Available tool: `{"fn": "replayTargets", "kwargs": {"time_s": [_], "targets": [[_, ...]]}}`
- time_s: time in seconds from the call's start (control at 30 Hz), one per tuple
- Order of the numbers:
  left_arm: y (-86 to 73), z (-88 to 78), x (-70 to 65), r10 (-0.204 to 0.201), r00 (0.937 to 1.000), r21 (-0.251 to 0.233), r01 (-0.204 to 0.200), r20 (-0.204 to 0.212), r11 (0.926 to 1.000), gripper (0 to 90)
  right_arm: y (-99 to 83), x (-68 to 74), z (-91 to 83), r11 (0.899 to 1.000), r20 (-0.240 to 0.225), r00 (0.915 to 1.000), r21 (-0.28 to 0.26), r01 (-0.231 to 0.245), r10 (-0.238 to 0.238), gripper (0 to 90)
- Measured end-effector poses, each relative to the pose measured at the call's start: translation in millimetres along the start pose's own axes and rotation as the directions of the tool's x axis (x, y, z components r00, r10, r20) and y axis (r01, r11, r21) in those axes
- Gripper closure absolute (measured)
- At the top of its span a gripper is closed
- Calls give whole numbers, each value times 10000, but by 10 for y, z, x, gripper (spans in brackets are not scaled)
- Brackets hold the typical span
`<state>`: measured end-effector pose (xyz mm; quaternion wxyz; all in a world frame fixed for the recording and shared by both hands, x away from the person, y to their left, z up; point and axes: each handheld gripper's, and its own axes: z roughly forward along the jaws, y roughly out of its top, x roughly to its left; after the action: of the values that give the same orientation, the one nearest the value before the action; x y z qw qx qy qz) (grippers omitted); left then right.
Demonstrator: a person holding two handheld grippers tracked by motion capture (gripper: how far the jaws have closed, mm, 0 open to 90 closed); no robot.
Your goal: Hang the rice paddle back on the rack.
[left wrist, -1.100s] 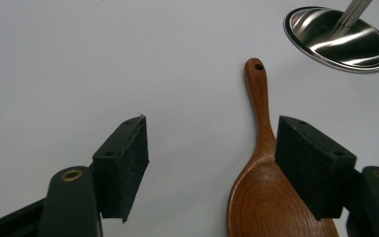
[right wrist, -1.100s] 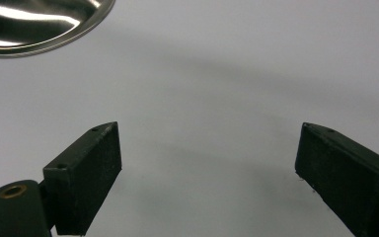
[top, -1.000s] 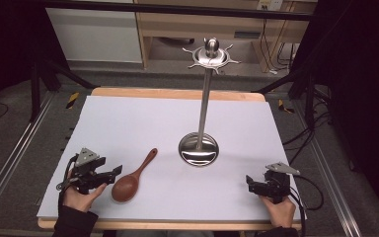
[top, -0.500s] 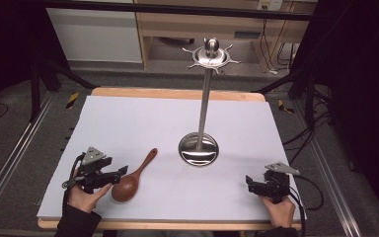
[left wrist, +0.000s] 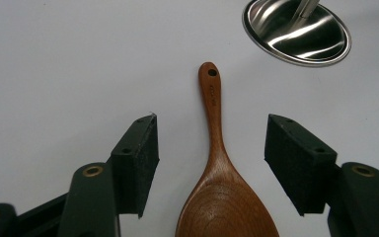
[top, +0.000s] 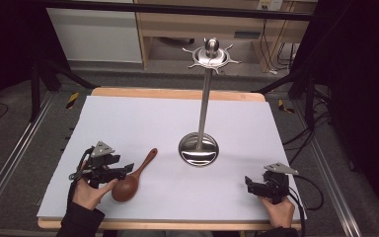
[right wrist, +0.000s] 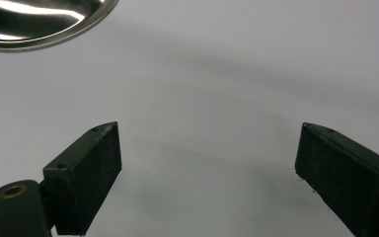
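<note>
A brown wooden spoon (top: 133,175) lies on the white table cover (top: 143,118), bowl toward me and handle pointing toward the stand. My left gripper (top: 124,171) is at the bowl end. In the left gripper view the spoon (left wrist: 216,148) lies between the two black pads (left wrist: 139,158), with a gap on each side. These jaws have just been closing and do not touch the wood. My right gripper (top: 249,183) rests near the front right corner, and in its own view it (right wrist: 207,168) stands open over bare cover.
A steel utensil stand (top: 204,113) rises mid-table from a round dish base (top: 198,149), topped by a ring of hooks (top: 211,54). The base shows at the top of the left gripper view (left wrist: 296,32) and the right gripper view (right wrist: 39,22). The wooden table edge (top: 177,93) borders the cover.
My left gripper has moved right toward the spoon, so its jaws now sit on either side of the spoon's neck. The right gripper and the spoon have stayed put.
</note>
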<state>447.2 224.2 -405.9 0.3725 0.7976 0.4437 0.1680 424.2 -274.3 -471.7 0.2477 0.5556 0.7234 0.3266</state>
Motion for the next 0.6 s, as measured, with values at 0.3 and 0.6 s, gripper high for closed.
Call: {"fn": "replayTargets", "kwargs": {"time_s": [0.3, 0.6], "targets": [[121, 96, -22, 299, 9992, 791, -320, 272, 9964, 395, 1, 20, 15, 9999, 72, 10000, 120, 58, -59, 109], [204, 193, -24, 364, 9983, 1228, -417, 456, 9916, 410, 9, 22, 18, 9999, 82, 9999, 124, 74, -75, 109]]}}
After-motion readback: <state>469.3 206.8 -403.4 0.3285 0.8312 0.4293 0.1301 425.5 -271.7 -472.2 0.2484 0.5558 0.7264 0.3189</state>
